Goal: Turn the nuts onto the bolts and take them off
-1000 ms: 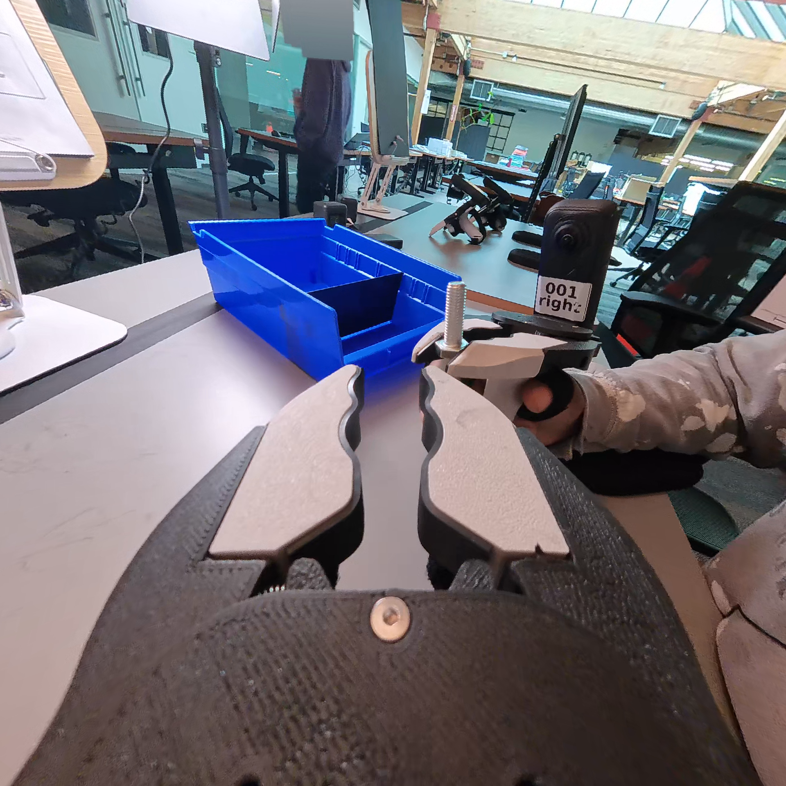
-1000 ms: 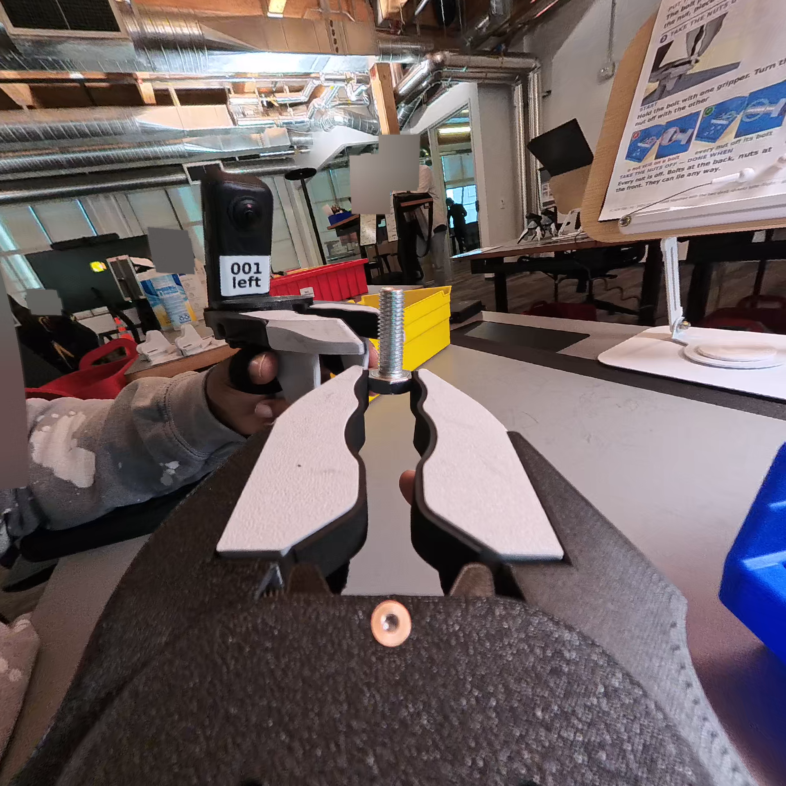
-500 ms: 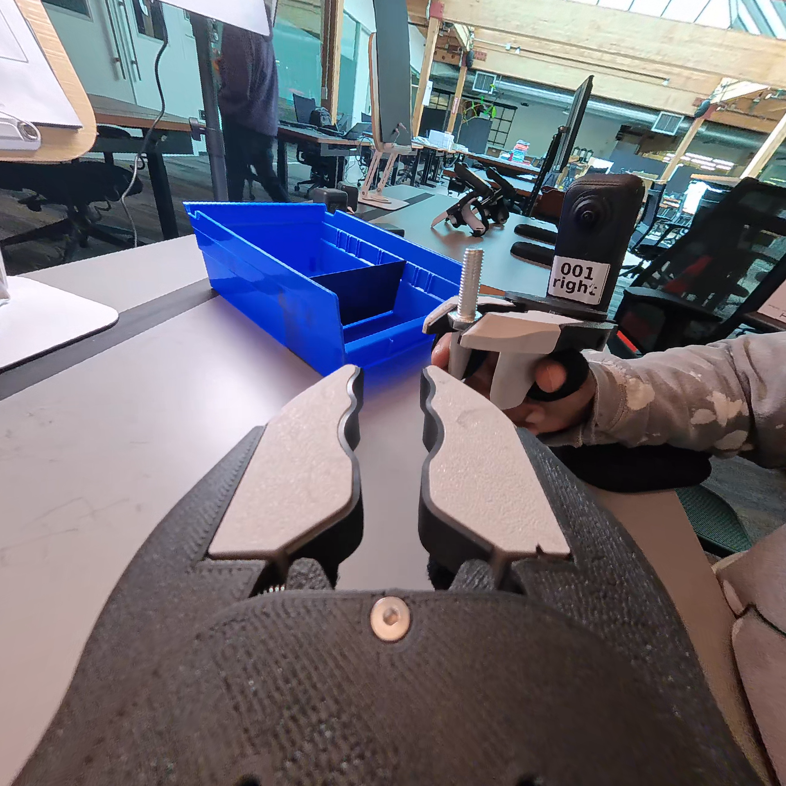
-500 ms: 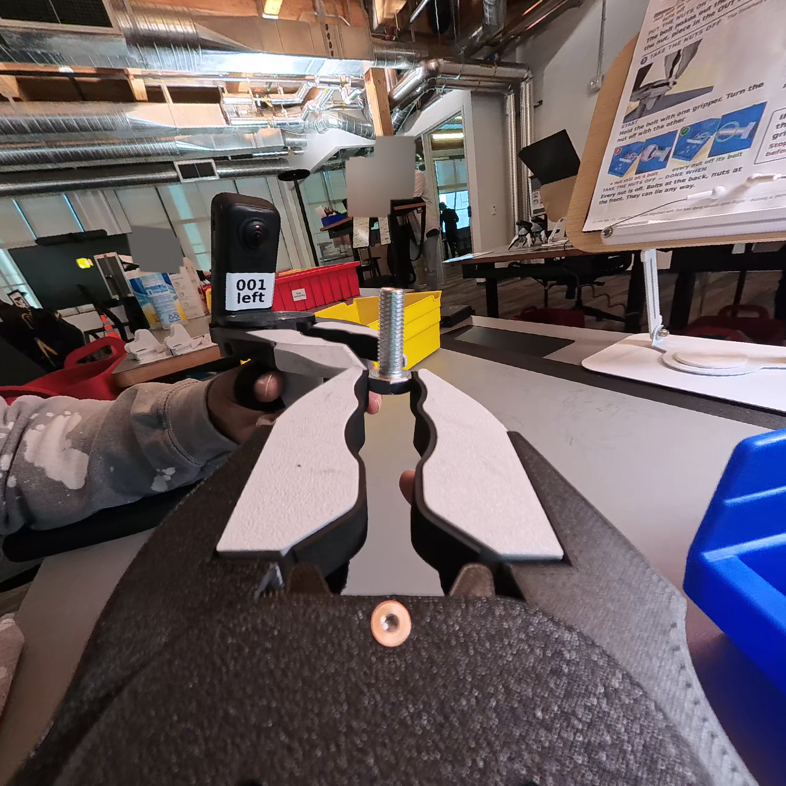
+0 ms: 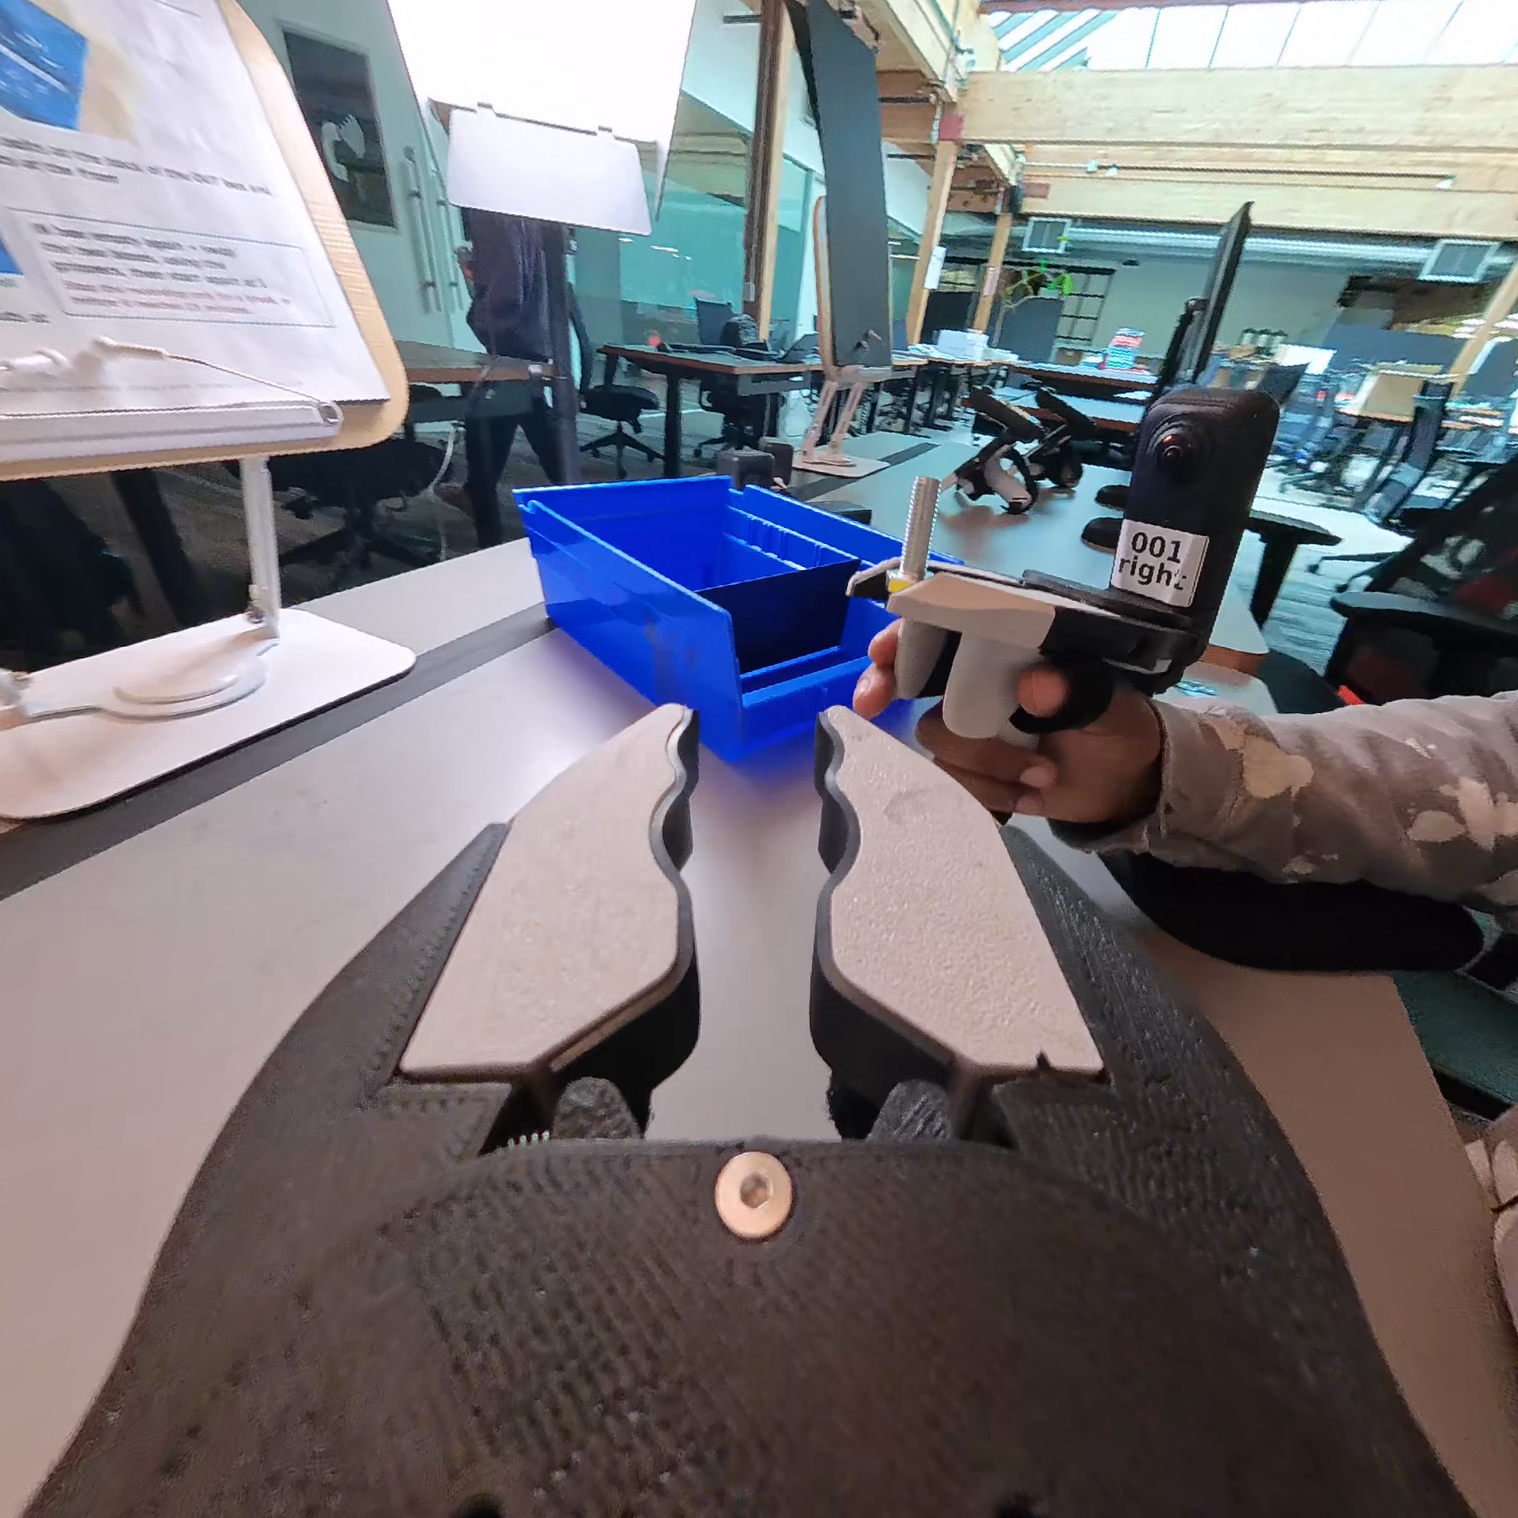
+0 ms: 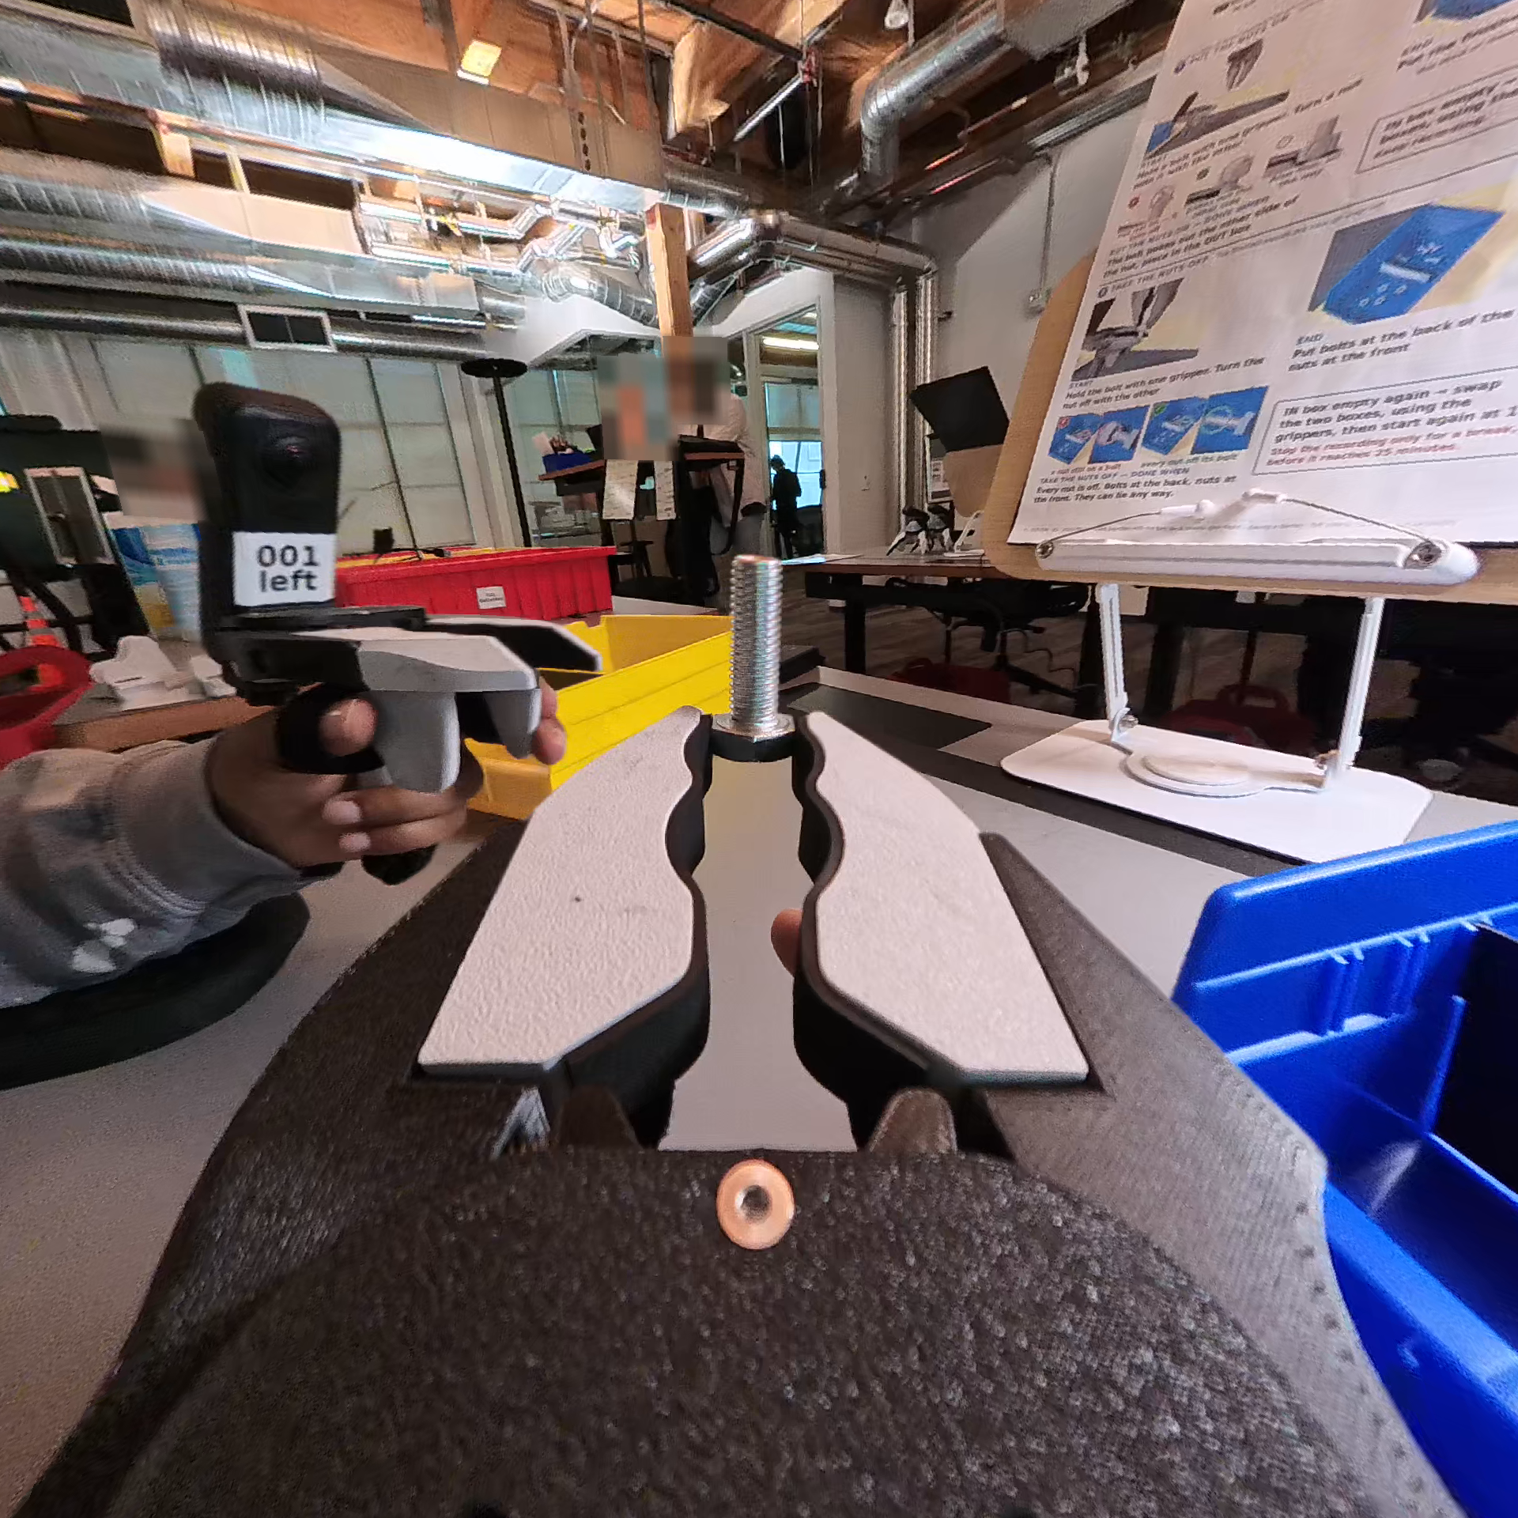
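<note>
My right gripper is shut on the head of a silver bolt, which stands upright with its threaded shank up and no nut on it. The bolt also shows in the left wrist view, held by the right gripper beside a blue bin. My left gripper is open and empty above the grey table, in front of the bin. In the right wrist view the left gripper is at the left, held in a hand, apart from the bolt.
The blue bin has a dark divider and shows at the lower right of the right wrist view. A yellow bin and a red bin stand behind. A white stand with an instruction sheet stands on the grey table.
The two grippers have moved apart. The right gripper has carried the bolt toward the blue bin. The left gripper has stayed open and empty.
</note>
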A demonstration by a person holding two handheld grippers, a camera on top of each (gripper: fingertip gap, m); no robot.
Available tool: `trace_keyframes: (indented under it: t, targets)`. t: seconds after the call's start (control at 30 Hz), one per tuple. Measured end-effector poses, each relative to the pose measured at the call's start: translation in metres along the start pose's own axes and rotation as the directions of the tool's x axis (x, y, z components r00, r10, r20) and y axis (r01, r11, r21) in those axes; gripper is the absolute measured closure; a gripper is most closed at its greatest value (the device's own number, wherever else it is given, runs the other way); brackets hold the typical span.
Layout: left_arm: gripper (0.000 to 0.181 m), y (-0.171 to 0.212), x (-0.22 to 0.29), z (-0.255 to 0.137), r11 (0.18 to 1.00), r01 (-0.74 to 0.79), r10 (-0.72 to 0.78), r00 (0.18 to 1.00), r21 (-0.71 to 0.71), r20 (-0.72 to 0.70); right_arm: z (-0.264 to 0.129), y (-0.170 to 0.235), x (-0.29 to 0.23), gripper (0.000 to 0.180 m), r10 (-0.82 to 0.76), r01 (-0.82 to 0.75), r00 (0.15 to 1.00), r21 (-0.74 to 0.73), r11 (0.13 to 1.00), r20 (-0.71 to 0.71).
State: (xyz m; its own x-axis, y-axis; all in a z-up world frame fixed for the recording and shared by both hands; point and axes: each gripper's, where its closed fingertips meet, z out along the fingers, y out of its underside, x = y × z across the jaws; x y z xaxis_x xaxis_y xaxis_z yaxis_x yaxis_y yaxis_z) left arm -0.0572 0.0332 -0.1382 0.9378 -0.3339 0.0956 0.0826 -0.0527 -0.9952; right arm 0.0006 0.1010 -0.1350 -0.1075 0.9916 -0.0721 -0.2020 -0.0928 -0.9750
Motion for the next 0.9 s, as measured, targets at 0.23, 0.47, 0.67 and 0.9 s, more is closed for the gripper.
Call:
trace_keyframes:
  t: [0.23, 0.47, 0.67, 0.9]
  targets:
    - [0.154, 0.020, 0.006, -0.014, 0.999, 0.005, -0.006, 1.000, -0.042, -0.009, 0.010, 0.038, -0.004, 0.162, -0.068, 0.072, 0.997, -0.218, 0.973, 0.028]
    - [0.154, 0.034, 0.006, -0.012, 0.993, -0.034, 0.032, 0.999, -0.110, -0.022, -0.014, 0.149, 0.023, 0.161, -0.115, 0.134, 0.989, -0.886, 0.443, 0.092]
    - [0.153, 0.042, 0.001, -0.012, 0.983, -0.086, 0.087, 0.996, -0.165, 0.003, -0.010, 0.160, 0.023, 0.161, -0.140, 0.180, 0.979, -0.952, 0.247, 0.149]
    - [0.151, 0.046, 0.002, -0.012, 0.979, -0.099, 0.100, 0.995, -0.175, -0.004, -0.032, 0.093, 0.022, 0.147, -0.186, 0.127, 0.981, -0.902, 0.413, 0.053]
